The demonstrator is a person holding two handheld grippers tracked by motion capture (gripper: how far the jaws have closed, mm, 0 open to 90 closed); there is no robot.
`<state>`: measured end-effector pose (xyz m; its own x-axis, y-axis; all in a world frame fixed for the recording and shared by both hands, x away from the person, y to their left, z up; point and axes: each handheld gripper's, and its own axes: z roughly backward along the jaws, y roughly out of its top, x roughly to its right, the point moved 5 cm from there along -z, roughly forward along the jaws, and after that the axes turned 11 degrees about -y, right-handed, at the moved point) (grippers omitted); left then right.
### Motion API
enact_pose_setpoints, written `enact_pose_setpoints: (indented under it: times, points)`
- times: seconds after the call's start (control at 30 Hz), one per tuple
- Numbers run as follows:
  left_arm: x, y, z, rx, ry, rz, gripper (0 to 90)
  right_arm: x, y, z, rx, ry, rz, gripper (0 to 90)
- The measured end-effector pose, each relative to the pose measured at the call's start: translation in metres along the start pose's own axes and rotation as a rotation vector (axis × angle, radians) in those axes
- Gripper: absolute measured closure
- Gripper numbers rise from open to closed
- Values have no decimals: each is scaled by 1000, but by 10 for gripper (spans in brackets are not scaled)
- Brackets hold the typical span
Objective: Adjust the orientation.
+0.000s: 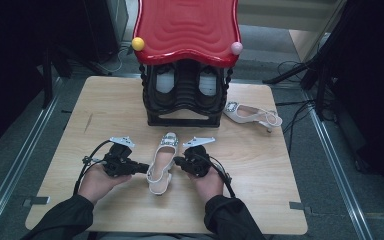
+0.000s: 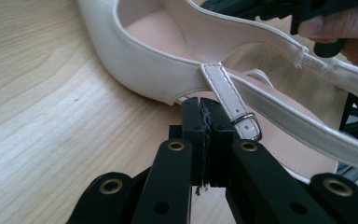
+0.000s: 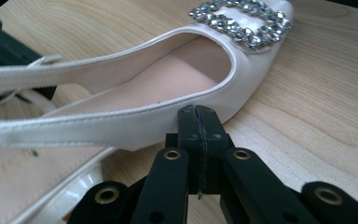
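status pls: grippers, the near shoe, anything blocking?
Left gripper and right gripper both shut, flanking near white shoe, tips at its sides. Shoe flat on table, not gripped. Black rack stands beyond it; second shoe well aside.

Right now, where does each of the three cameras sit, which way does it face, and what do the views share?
High view: above the person's side, looking forward and down on the table; both forearms, left claw and right claw flank the near shoe.
Left gripper view: on the left claw, facing the shoe's buckled strap; jaws shut.
Right gripper view: on the right claw, facing the shoe's other side; jaws shut.
Shared: all three show the near shoe.
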<state>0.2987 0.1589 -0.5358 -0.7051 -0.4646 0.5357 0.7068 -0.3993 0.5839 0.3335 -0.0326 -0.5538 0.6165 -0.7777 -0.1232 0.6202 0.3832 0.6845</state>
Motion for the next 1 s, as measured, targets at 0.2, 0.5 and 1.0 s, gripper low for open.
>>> enact_pose_setpoints:
  times: [0.2,0.5,1.0]
  points:
    - [-3,2,6,-5,28,-6,842,5,2,2,-8,2,7,862]
    - [-9,10,29,67,30,8,661,25,9,31,50,-1,-6,719]
    - [-6,18,44,67,22,-27,534,71,8,71,105,-69,-60,607]
